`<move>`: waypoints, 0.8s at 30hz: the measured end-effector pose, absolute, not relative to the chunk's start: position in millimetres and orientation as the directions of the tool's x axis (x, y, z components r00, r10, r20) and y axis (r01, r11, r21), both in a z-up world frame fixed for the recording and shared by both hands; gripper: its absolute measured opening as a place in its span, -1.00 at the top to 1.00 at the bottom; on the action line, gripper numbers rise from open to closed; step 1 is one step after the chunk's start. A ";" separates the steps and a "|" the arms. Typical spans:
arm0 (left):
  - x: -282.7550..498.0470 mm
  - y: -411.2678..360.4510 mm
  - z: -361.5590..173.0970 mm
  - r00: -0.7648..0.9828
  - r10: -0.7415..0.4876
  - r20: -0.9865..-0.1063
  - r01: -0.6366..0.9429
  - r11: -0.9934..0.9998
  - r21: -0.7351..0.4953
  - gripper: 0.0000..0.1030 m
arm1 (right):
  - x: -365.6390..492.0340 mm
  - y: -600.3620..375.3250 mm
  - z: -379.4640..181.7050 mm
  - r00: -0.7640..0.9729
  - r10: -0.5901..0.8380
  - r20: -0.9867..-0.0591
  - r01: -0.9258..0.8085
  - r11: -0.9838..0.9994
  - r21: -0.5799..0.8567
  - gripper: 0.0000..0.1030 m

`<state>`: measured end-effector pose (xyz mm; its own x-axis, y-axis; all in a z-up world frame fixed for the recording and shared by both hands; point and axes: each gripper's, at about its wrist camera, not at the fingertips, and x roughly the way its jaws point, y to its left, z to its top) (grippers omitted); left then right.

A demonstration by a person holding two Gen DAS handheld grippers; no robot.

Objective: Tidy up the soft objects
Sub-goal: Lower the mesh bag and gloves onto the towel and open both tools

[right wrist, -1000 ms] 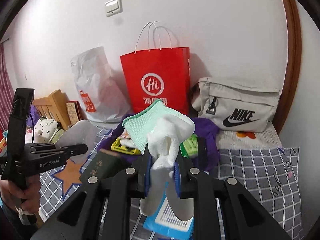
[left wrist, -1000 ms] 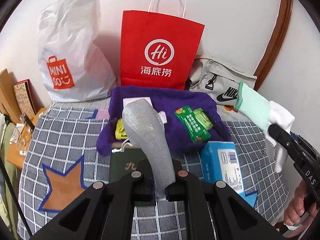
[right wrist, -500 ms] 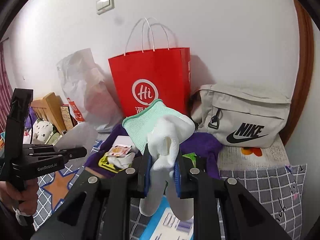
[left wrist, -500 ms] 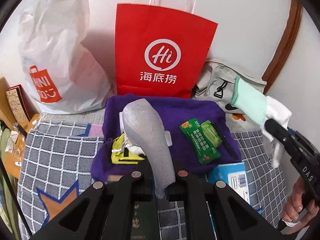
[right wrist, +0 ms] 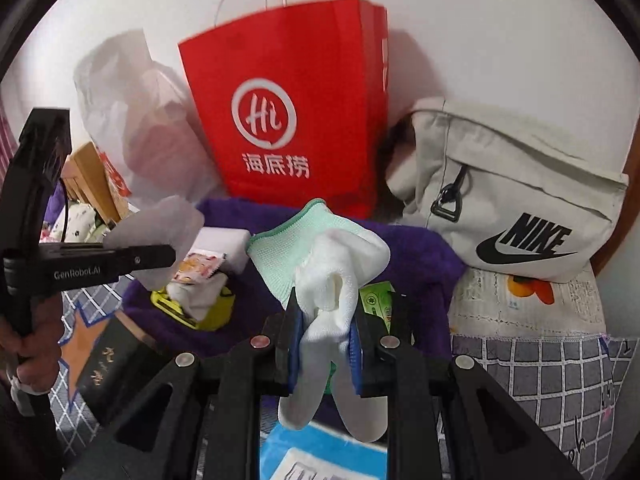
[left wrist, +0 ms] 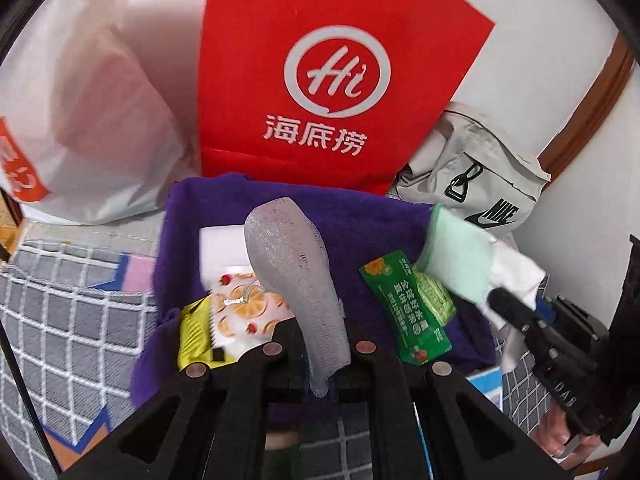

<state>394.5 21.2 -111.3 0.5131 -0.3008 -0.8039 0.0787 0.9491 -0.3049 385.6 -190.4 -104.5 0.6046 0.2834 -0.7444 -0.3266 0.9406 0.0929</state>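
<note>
Left gripper (left wrist: pixel 320 354): jaws clamped on a grey mesh sock (left wrist: pixel 292 272), held near its lower end, the rest standing up and forward. Right gripper (right wrist: pixel 324 344): jaws narrowed on a white glove (right wrist: pixel 340 292) with a mint-green cuff, gripped mid-body, fingers hanging below. Both items appear light, limp and compressible; judged non-fragile, though the loose ends could droop or snag. A pinch on bunched fabric looks safest. Both hang above a purple towel (left wrist: pixel 360 216) carrying snack packets (left wrist: pixel 408 312). Beyond stand a red paper bag (left wrist: pixel 332 80) and a beige pouch (right wrist: pixel 516 200).
</note>
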 end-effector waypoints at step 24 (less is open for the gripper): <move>447.9 -4.1 -156.2 0.425 -0.258 -0.868 0.095 0.966 -0.241 0.30 | 438.4 -166.9 -164.2 0.473 0.270 -0.839 -0.411 0.910 0.062 0.05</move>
<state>447.9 -4.1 -156.2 0.4248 -0.2578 -0.8678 0.0946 0.9660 -0.2406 438.4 -166.9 -164.2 0.4729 0.2704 -0.8386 -0.4108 0.9096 0.0616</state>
